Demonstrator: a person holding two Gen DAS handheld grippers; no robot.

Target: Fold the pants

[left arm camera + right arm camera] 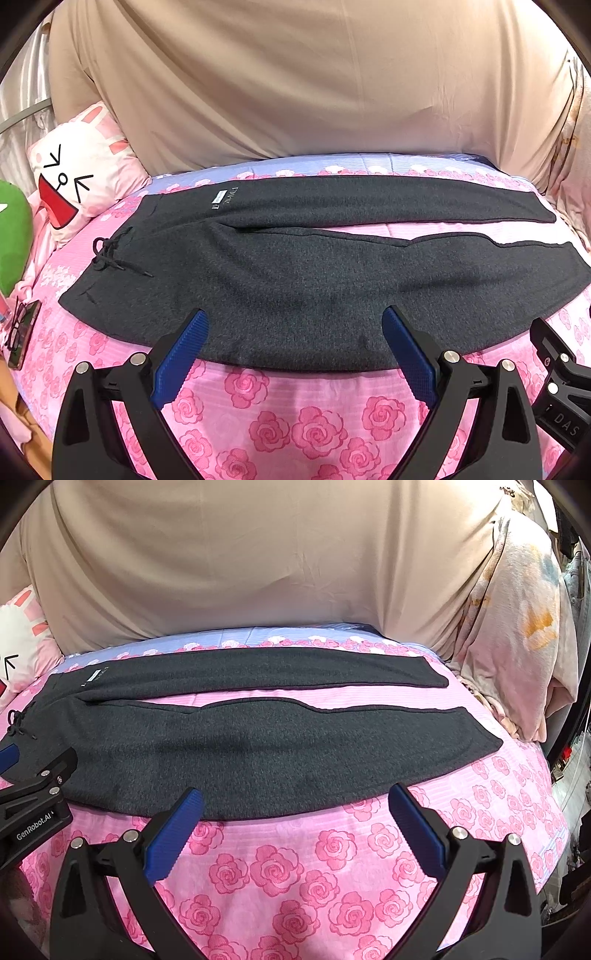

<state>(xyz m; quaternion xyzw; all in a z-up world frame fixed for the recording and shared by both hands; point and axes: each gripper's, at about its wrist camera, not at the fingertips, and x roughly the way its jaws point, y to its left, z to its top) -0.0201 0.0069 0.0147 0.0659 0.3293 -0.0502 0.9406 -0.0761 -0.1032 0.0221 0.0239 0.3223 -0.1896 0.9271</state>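
Note:
Dark grey pants lie flat across the pink rose bedspread, waistband and drawstring at the left, both legs stretched to the right with a narrow gap between them. My left gripper is open, its blue pads over the near leg's front edge, nothing between them. In the right wrist view the same pants span the bed. My right gripper is open just above the near hem edge, empty. The left gripper's body shows at that view's left edge.
A beige sheet hangs behind the bed. A white rabbit-face pillow and a green plush sit at the left, with glasses on a phone near the bed's left edge. A bundled pale quilt lies at the right.

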